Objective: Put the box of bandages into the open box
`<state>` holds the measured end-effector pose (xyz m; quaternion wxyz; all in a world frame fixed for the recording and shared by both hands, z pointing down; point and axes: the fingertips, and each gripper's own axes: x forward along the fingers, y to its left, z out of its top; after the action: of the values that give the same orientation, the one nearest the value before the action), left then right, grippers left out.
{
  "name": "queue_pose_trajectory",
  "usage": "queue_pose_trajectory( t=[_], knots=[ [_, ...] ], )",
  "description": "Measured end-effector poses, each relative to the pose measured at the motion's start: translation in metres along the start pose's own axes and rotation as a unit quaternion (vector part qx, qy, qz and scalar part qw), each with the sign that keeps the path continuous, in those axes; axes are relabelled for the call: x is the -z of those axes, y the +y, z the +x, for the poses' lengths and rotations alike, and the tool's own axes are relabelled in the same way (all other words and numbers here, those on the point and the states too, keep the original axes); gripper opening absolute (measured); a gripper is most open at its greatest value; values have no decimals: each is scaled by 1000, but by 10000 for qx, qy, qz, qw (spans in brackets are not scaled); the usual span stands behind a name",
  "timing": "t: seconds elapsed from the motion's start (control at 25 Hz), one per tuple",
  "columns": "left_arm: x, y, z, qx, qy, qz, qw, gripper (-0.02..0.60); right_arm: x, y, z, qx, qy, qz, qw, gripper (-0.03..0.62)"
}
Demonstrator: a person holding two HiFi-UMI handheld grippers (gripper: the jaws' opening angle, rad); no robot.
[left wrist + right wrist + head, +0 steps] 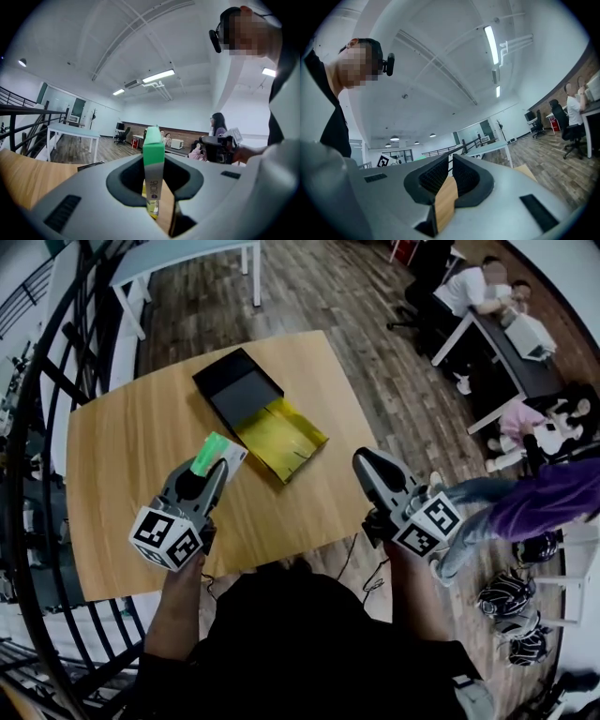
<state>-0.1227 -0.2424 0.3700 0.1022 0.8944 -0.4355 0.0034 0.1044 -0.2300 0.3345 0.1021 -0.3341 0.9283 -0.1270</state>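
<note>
- The box of bandages (215, 448) is clamped across its thin dimension between the jaws of the left gripper (218, 467). It is held over the table (112, 456), near the open box (279, 439) but not yet above it.
- The right gripper (362, 461) is seen with its jaws drawn together and nothing between them.
- The carton is judged light and thin-walled: stiff along its edges, easily dented across its broad faces.
- A moderate pinch near one end is thought sufficient, since glossy card may slip if it is held too loosely.
</note>
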Motion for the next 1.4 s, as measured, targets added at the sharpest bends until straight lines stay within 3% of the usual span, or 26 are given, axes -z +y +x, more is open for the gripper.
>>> queue_pose_trajectory(
  t=[0.44, 0.68, 1.4],
  knots=[
    [12, 35, 28, 466, 138, -140, 9987, 92, 15, 6, 39, 130, 185, -24, 9997, 41],
    [36, 37, 61, 474, 408, -382, 9973, 92, 21, -21, 44, 115, 255, 152, 9995, 41],
    [106, 36, 151, 708, 1237, -594, 9880, 92, 45, -86, 48, 182, 511, 588, 9968, 41]
  ],
)
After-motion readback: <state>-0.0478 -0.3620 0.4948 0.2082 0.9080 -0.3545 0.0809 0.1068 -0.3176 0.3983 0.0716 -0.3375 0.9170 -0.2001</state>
